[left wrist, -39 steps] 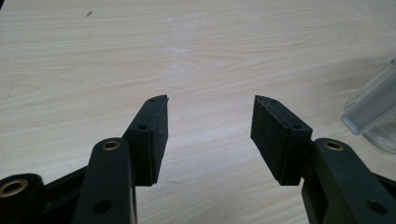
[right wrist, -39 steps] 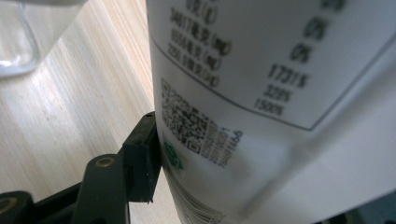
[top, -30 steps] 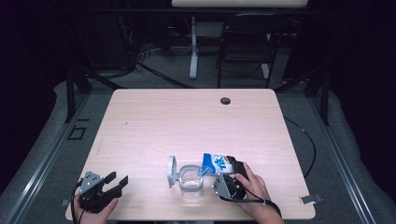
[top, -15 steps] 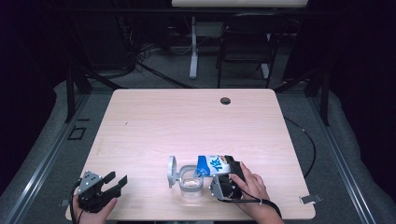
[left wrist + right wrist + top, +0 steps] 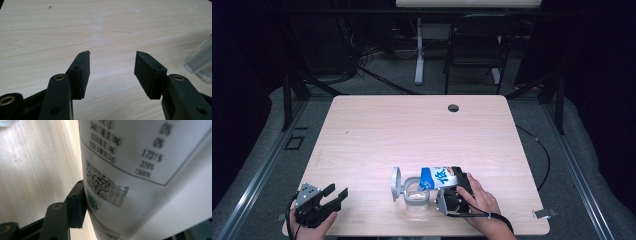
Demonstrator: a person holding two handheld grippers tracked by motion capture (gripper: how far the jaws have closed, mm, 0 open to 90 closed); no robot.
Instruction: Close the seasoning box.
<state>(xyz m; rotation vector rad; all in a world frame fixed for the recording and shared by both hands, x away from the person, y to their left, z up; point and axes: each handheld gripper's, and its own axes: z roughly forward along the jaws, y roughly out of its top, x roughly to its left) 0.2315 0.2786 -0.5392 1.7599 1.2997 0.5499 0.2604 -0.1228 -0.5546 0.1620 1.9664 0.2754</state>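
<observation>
Your right gripper (image 5: 451,192) grips a blue-and-white paper carton (image 5: 441,177), jaws wide around it, tipped over the clear glass jar (image 5: 417,197) near the table's front edge. Your left gripper (image 5: 332,196) rests wide open, holding nothing.

The light wooden worktop (image 5: 377,130) lies bare across the upper and middle frame. At lower centre a clear glass jar with a hinged lid (image 5: 414,195) and a tilted blue-and-white carton (image 5: 439,177) touching it block the way. Bare wood separates them from the lower left corner.
</observation>
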